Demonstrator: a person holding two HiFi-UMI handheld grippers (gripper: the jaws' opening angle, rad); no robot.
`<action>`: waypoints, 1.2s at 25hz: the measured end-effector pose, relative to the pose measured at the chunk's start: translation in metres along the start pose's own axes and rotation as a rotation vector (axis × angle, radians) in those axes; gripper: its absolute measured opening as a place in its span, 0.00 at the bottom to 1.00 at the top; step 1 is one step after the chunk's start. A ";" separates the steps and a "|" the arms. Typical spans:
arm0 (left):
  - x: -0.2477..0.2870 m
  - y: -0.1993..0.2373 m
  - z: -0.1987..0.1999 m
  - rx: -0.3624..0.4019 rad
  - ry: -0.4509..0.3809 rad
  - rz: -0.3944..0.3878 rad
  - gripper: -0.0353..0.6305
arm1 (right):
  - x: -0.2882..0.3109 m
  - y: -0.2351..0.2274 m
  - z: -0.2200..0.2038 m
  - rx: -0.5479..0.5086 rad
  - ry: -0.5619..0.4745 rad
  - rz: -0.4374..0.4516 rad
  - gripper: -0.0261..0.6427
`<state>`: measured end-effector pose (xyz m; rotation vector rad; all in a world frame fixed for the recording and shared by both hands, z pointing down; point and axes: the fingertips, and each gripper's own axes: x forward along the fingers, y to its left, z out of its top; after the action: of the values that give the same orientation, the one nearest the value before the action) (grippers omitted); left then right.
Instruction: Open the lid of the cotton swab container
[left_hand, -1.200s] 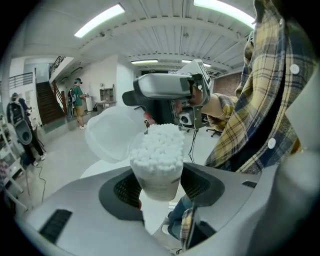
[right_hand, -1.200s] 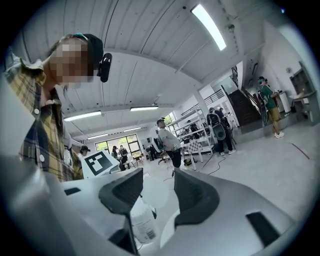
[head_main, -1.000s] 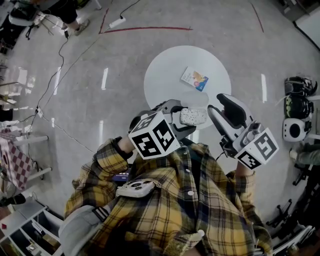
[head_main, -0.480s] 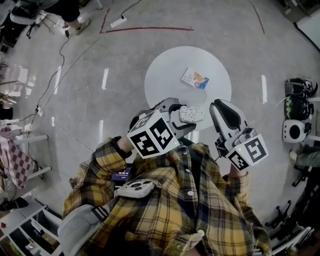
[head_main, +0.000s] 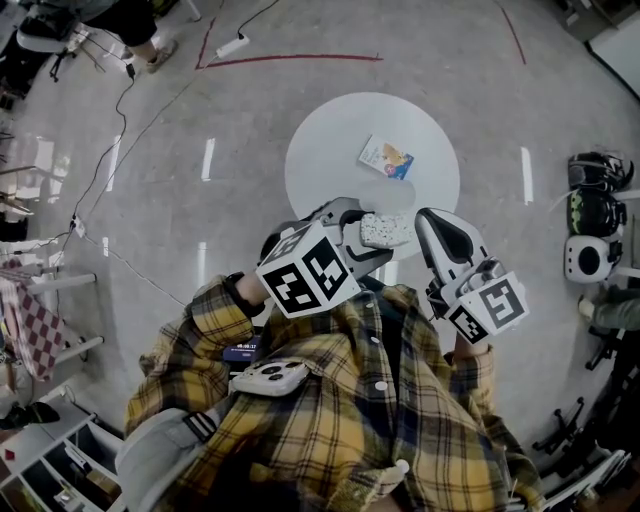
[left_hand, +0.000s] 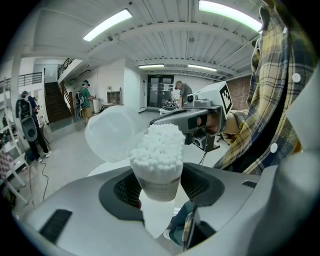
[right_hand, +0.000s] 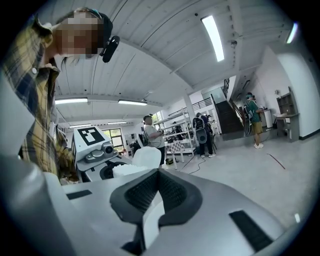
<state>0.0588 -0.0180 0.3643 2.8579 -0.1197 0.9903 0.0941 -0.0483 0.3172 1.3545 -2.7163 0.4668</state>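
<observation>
Your round white table is smooth. Over its near edge, your left gripper pinches the clear cotton swab container, packed with fluffy white tips. Its cloudy round lid hangs open. Just beside it, your right gripper has just closed, its jaws pressed together on nothing. A small bright card lies near the table's middle.

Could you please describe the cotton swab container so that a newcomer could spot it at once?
Find the round white table; above its near edge the left gripper holds the container between its jaws. Unlike the flat colourful packet on the table, it is a clear tub packed with white swab tips, its lid flipped open.
</observation>
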 end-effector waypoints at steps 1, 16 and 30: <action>0.000 -0.001 0.000 0.001 0.000 -0.002 0.42 | 0.000 0.000 -0.001 -0.003 0.003 0.001 0.06; 0.004 -0.006 -0.002 0.014 0.013 -0.004 0.42 | -0.005 -0.001 -0.003 0.039 -0.004 0.023 0.06; 0.009 -0.009 -0.001 0.026 0.016 -0.021 0.42 | -0.008 -0.005 -0.003 0.055 -0.004 0.027 0.06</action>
<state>0.0662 -0.0095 0.3698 2.8678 -0.0751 1.0186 0.1022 -0.0443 0.3199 1.3341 -2.7477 0.5454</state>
